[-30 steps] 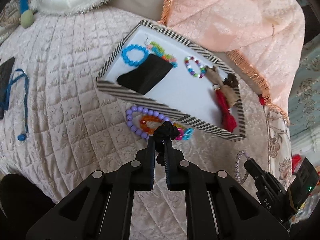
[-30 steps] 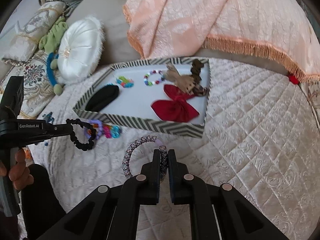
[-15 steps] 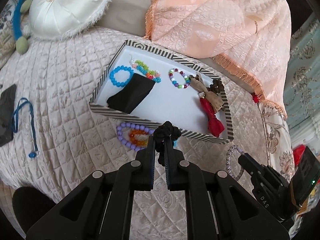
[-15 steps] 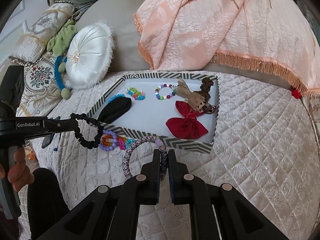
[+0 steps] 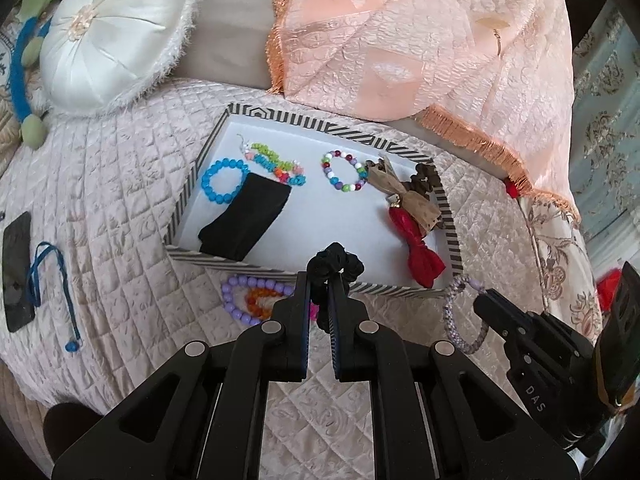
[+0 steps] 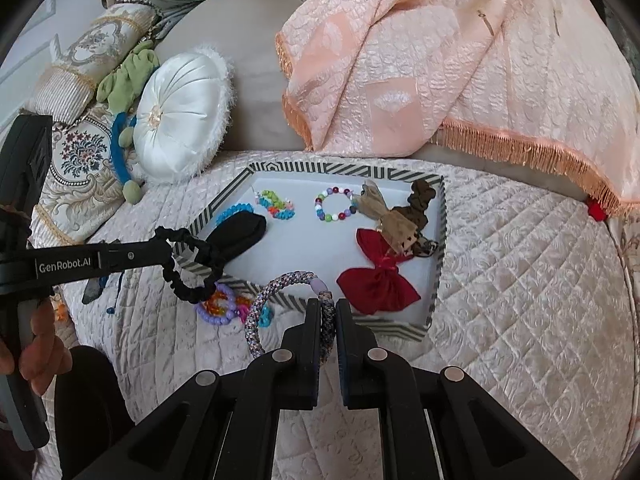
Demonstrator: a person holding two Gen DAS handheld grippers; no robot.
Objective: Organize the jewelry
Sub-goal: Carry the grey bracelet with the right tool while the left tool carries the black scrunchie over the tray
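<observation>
Black scrunchie point(image 5: 335, 264) between left gripper point(image 5: 319, 280) pads

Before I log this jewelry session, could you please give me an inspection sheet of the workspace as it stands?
Surface: quilted bedspread, wrinkled.
Job's things: striped tray holds bead bracelets, black headband, red bow; purple bead bracelet lies outside the tray.
Clutter: phone, white round cushion.
Grippers: left tongs shut on black scrunchie; right tongs shut on braided bracelet.
Cables: blue cord beside phone.
Surroundings: peach fringed blanket, pillows.
</observation>
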